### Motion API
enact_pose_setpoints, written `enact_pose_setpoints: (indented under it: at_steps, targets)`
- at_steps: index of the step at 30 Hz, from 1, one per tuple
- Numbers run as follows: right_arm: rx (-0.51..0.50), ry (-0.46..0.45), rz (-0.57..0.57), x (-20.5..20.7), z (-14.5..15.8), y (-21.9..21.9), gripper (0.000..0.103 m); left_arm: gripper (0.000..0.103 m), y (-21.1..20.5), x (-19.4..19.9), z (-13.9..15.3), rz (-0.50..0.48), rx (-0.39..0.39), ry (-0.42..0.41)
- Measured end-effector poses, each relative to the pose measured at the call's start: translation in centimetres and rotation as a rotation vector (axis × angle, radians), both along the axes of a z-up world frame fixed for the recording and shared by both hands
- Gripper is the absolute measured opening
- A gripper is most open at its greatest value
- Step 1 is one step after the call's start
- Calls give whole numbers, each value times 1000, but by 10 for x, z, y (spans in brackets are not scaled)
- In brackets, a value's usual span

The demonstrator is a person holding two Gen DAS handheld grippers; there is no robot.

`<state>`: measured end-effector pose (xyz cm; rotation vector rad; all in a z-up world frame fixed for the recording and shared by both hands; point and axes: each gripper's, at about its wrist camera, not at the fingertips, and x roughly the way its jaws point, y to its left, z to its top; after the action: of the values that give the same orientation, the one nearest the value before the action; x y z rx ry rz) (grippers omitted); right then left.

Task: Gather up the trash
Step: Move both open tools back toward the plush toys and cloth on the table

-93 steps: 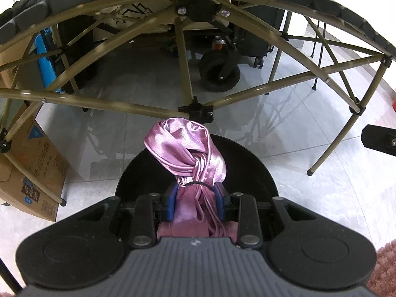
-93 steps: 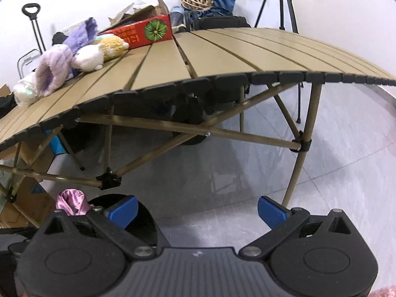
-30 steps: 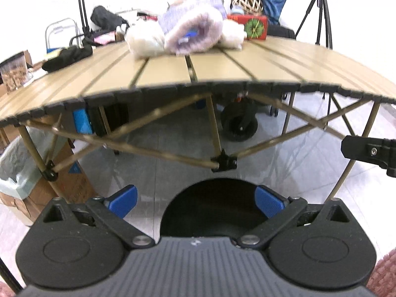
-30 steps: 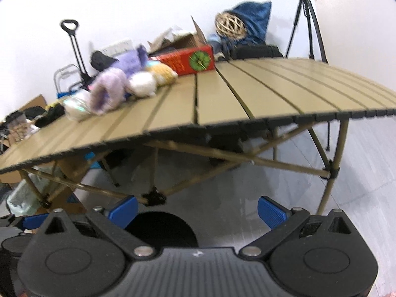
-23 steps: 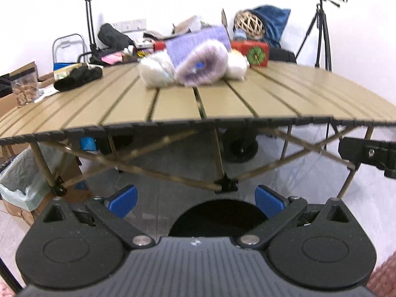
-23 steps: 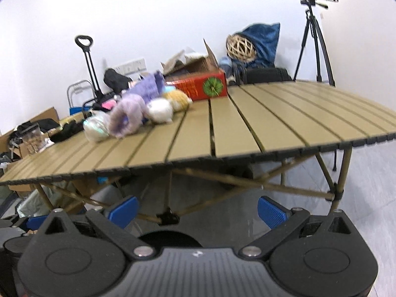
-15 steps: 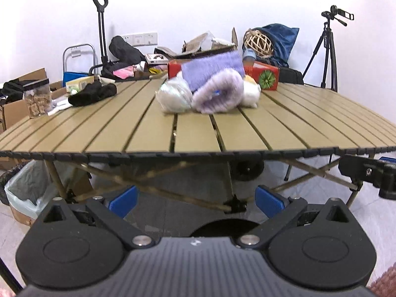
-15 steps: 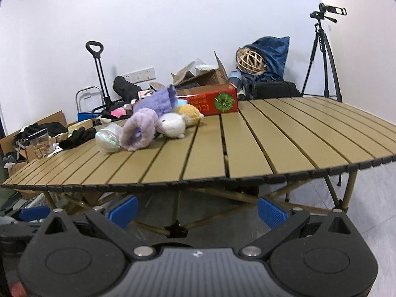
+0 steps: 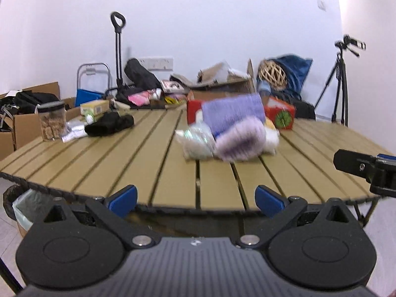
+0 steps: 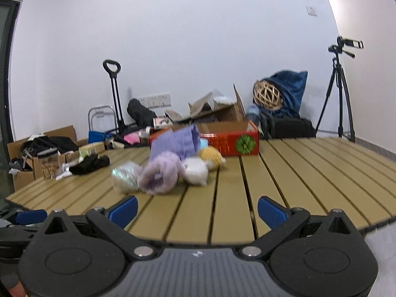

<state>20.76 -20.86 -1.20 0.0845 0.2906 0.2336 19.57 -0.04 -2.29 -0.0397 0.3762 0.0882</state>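
Left tongs (image 9: 195, 195) rising from floor to worktop (image 9: 153, 163) level, pink cloth gone, jaws apart; right tongs (image 10: 196, 209) apart too. Heading for fluffy pile (image 9: 237, 138) next, likely.

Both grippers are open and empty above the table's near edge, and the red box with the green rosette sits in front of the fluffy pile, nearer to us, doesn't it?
Not quite: the red box sits behind the fluffy pile, farther away, as the right wrist view shows. Left gripper and right gripper are indeed open and empty.
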Motion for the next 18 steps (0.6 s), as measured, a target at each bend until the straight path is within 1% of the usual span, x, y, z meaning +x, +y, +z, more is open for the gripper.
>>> enact_pose_setpoints:
  at_steps: [3,6,15,18]
  targets:
    - [3,-37,2,7,11,5,103,103,7,7,11,28,-4,-33]
    - [13,-60,6,16,21,10,103,103,14,17,19,76,6,-47]
    - [21,-107,53,46,43,36,103,103,40,44,32,156,-25,-44]
    - [29,-105,64,57,46,45,103,103,48,55,37,170,-36,-44]
